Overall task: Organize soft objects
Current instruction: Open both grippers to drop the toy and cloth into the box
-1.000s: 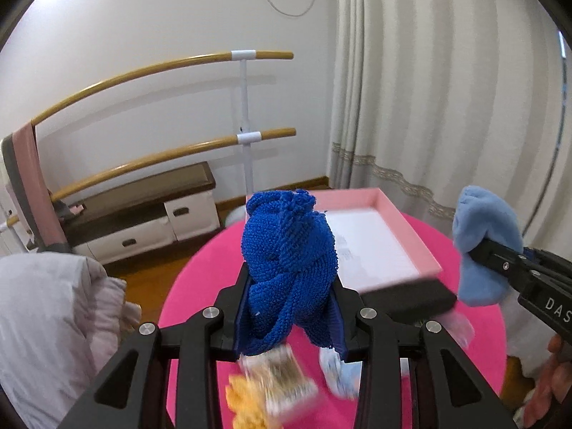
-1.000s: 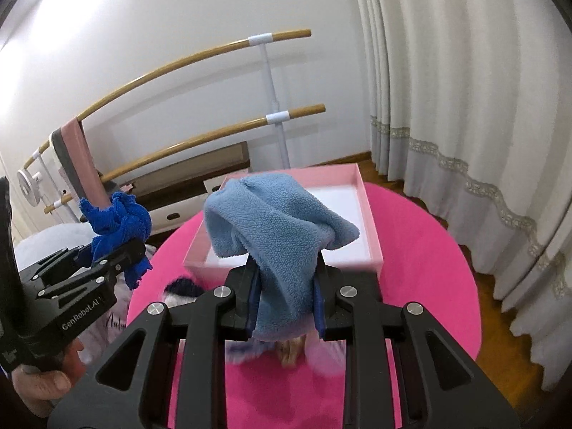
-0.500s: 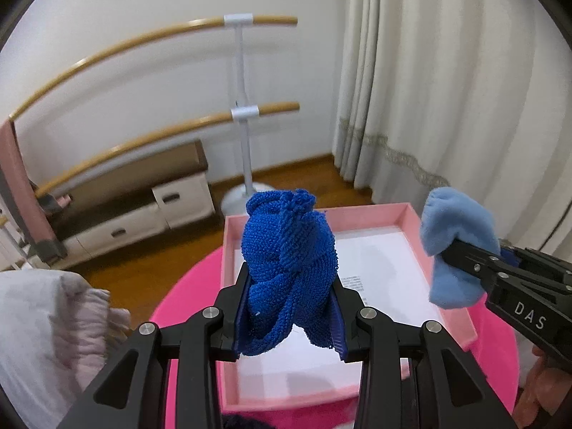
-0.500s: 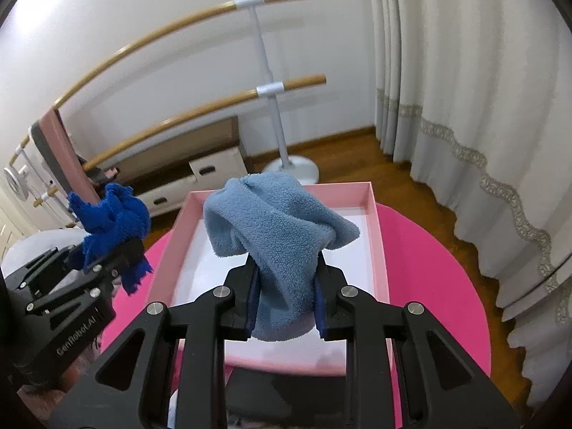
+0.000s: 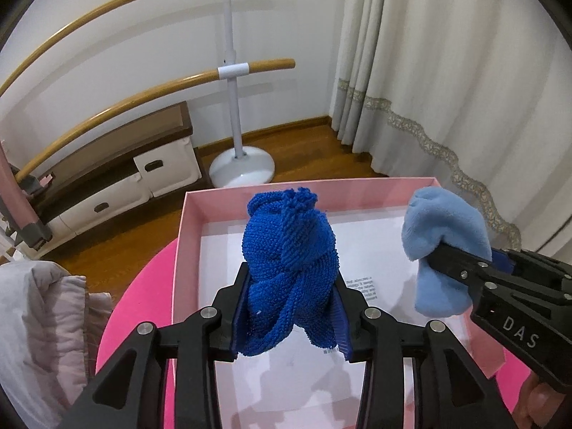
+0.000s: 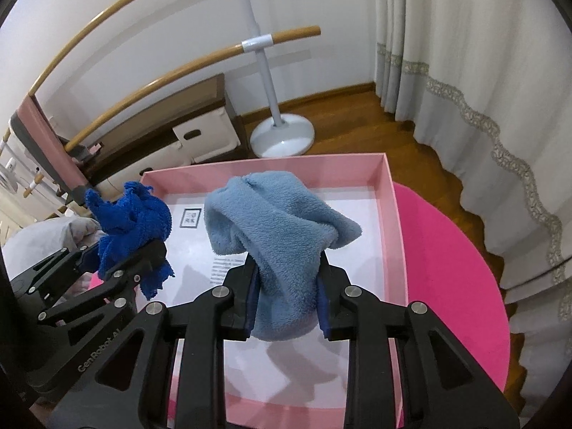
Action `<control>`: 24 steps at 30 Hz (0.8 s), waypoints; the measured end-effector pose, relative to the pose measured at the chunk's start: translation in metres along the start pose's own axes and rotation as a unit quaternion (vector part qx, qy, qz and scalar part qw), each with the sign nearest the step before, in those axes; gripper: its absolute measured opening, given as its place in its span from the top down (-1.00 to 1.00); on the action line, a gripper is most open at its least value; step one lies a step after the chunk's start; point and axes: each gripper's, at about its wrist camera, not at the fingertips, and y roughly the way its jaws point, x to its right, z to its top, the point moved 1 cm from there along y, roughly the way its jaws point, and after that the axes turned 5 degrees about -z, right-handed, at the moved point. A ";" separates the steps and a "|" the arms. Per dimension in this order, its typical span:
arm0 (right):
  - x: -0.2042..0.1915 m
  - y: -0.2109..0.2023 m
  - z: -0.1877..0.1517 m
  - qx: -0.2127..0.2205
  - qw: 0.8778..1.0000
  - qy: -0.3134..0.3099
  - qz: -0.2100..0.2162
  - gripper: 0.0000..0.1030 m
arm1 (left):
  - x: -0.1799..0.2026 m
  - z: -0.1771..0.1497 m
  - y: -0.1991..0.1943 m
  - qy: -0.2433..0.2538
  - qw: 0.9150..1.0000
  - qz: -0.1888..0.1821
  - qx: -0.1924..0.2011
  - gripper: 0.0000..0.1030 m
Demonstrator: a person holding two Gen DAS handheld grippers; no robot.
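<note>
Both cloths hover over the pink box (image 5: 186,221): left tool (image 5: 291,321) pinching the royal-blue knit cloth (image 5: 289,250), jaws just easing; right tool (image 6: 286,300) clamping the light-blue fleece cloth (image 6: 275,228). Next: lower, release inside.

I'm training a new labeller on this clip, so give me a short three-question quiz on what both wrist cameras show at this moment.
1. True or false: the left gripper holds the dark blue cloth.
2. What lies directly under both cloths? A) bare floor B) the pink box C) a drawer
3. Fill in: the right gripper is shut on the ______ cloth.

Key: 1 true. 2 B; both hang above the box's white paper lining, not yet let go. 3 light blue.
</note>
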 end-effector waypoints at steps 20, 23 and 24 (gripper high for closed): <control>0.016 -0.040 -0.012 0.050 0.998 0.047 -0.010 -1.00 | 0.001 -0.045 -0.047 0.015 0.997 0.046 0.066 -0.81; 0.013 -0.063 -0.021 0.067 0.996 0.050 -0.012 -1.00 | 0.007 -0.063 -0.066 0.024 0.995 0.051 0.084 -0.83; 0.012 -0.070 -0.023 0.073 0.996 0.049 -0.013 -1.00 | 0.010 -0.069 -0.074 0.028 0.994 0.054 0.091 -0.83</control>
